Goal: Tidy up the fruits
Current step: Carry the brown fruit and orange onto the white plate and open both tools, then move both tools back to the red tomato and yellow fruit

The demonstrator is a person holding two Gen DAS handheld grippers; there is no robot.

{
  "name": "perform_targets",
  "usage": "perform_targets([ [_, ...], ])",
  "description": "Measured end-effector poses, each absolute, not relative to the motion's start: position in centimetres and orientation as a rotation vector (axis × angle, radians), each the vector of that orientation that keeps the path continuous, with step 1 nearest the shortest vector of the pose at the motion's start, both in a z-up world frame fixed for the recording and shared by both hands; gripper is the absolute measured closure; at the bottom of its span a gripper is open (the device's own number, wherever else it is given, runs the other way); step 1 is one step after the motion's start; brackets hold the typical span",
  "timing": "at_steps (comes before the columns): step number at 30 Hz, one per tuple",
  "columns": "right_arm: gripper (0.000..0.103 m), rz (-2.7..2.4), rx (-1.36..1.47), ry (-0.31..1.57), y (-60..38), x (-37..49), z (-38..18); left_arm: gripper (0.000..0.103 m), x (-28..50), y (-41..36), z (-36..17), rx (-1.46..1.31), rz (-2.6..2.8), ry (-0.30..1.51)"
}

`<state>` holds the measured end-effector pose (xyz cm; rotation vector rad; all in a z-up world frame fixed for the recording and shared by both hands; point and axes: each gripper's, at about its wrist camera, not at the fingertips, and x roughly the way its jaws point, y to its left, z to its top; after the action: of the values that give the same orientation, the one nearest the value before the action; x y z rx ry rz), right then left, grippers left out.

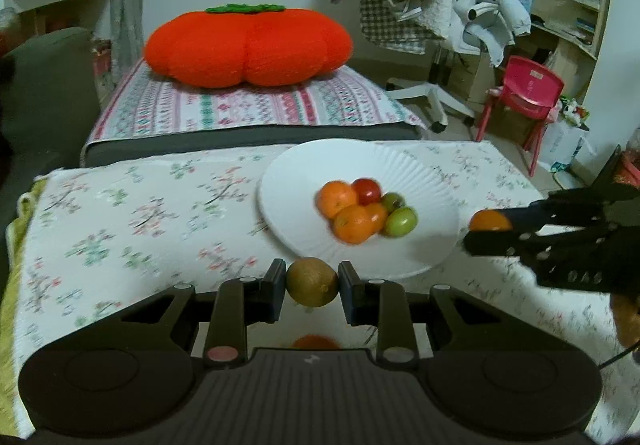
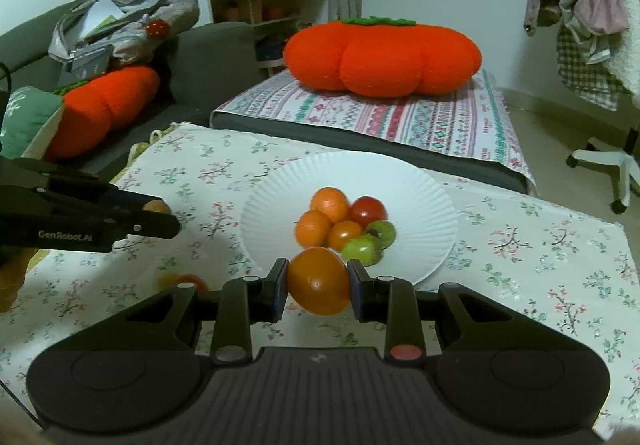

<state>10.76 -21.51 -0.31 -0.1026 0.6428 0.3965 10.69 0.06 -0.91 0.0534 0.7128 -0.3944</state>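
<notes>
A white paper plate (image 1: 404,169) (image 2: 424,197) sits on the flowered cloth and holds several small fruits: orange ones (image 1: 337,199), a red one (image 2: 368,211) and green ones (image 2: 362,250). My left gripper (image 1: 312,286) is shut on a brownish-green fruit (image 1: 311,297), just in front of the plate's near rim. My right gripper (image 2: 319,282) is shut on an orange fruit (image 2: 318,295) at the near rim. In the left wrist view the right gripper (image 1: 489,231) comes in from the right with its orange fruit (image 1: 490,221). In the right wrist view the left gripper (image 2: 160,215) enters from the left. Another orange fruit (image 2: 188,280) lies on the cloth.
A big orange pumpkin-shaped cushion (image 1: 248,45) lies on a striped cloth behind the table. A grey sofa (image 2: 208,57) with a second orange cushion (image 2: 104,105) is at the left. A red child's chair (image 1: 528,93) and an office chair draped with clothes (image 1: 420,5) stand at the right.
</notes>
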Motion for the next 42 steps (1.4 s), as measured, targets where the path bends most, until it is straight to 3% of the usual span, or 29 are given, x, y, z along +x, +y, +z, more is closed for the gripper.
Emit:
perform_targets([
  [15,0.075,0.297,-0.098,0.67,-23.4,16.7,-2.0,0.1,16.7,-3.5,-2.8,0.04,-0.359,0.691],
  [28,0.073,0.274,-0.048,0.687,-23.7,17.9,-3.7,0.1,17.4,-2.8,-4.3,-0.006,-0.381,0.727],
  [42,0.072,0.256,-0.002,0.644,-24.3,16.6,-1.9,0.082,16.5,-1.7,-3.0,-0.01,-0.374,0.734],
])
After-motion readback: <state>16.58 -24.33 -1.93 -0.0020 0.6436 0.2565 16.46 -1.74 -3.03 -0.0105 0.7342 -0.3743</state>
